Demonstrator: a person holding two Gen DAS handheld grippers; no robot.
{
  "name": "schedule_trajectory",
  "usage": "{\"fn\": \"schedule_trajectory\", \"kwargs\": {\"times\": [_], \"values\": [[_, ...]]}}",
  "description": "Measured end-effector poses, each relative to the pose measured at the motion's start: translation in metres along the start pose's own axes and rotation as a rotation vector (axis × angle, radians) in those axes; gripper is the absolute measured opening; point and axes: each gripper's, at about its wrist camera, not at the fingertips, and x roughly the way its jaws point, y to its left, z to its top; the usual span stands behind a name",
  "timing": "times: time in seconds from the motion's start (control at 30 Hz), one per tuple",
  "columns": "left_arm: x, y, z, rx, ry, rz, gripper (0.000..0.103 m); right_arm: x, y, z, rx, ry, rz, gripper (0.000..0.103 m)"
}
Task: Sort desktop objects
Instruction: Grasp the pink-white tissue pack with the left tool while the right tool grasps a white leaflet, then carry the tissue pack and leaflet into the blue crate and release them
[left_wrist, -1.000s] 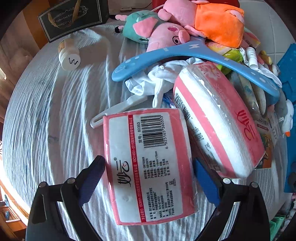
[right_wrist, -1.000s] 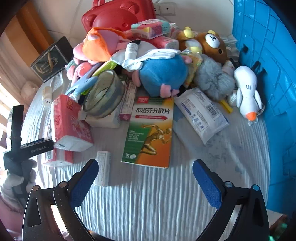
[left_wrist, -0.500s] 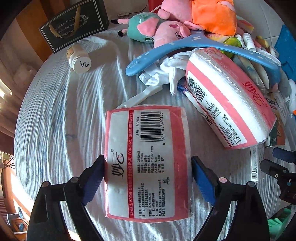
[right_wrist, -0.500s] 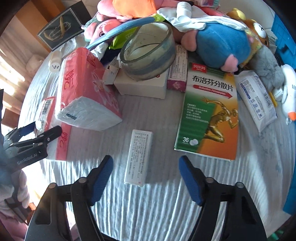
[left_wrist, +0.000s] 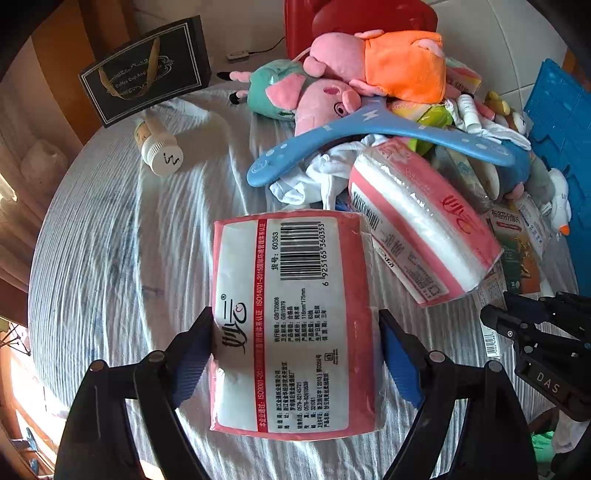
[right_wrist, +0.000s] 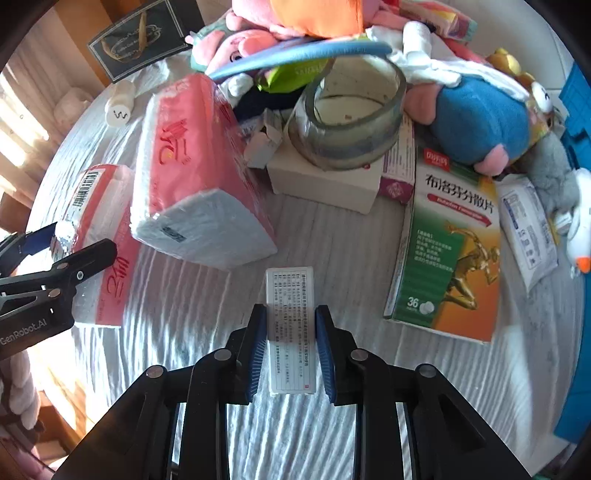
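since a second earlier, the right gripper (right_wrist: 290, 343) had dropped in over the small white printed box (right_wrist: 290, 328) lying on the striped cloth (right_wrist: 369, 424); its jaws, wide apart before, were closing on the box's long sides, and both blue pads looked to be touching it. the box still lay flat on the cloth, so this read as a grip just being taken, not yet a lift.

on the other side, the left gripper (left_wrist: 295, 354) had its jaws closing on the tissue pack with the barcode label (left_wrist: 291, 317), pads against both sides. that pack now sat squarer between the fingers than before and seemed lifted clear of the cloth, though the wrist view did not settle that.

just beyond lay the second pink tissue pack (right_wrist: 195, 166), tilted against the heap. near it stood the green and orange medicine box (right_wrist: 447, 251) and the roll of clear tape (right_wrist: 351, 114) on a white box (right_wrist: 325, 181). farther back, the blue hanger (left_wrist: 376, 136), the plush toys (left_wrist: 354, 81) and the white bottle (left_wrist: 160, 151) looked untouched.

with both hands loaded at once, sorting appeared to be at an early stage; most of the pile remained.
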Motion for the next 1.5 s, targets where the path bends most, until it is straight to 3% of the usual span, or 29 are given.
{"fn": "schedule_trajectory", "kwargs": {"times": [0.23, 0.4, 0.7, 0.93, 1.1, 1.23, 1.5], "values": [[-0.064, -0.014, 0.031, 0.027, -0.183, -0.013, 0.084, -0.074, -0.010, 0.012, -0.018, -0.185, -0.046, 0.026], [-0.105, -0.052, 0.054, 0.087, -0.296, -0.053, 0.084, -0.136, -0.036, 0.031, 0.004, -0.329, -0.080, 0.026], [-0.161, -0.169, 0.094, 0.236, -0.447, -0.162, 0.084, -0.257, -0.124, 0.024, 0.089, -0.565, -0.203, 0.026], [-0.210, -0.300, 0.117, 0.377, -0.523, -0.313, 0.084, -0.340, -0.214, -0.011, 0.160, -0.669, -0.308, 0.026], [-0.237, -0.398, 0.126, 0.480, -0.534, -0.413, 0.084, -0.389, -0.292, -0.043, 0.208, -0.694, -0.404, 0.026], [-0.245, -0.479, 0.126, 0.574, -0.473, -0.485, 0.084, -0.405, -0.359, -0.068, 0.269, -0.667, -0.484, 0.026], [-0.221, -0.594, 0.117, 0.734, -0.291, -0.457, 0.087, -0.391, -0.460, -0.111, 0.355, -0.549, -0.507, 0.026]]}}
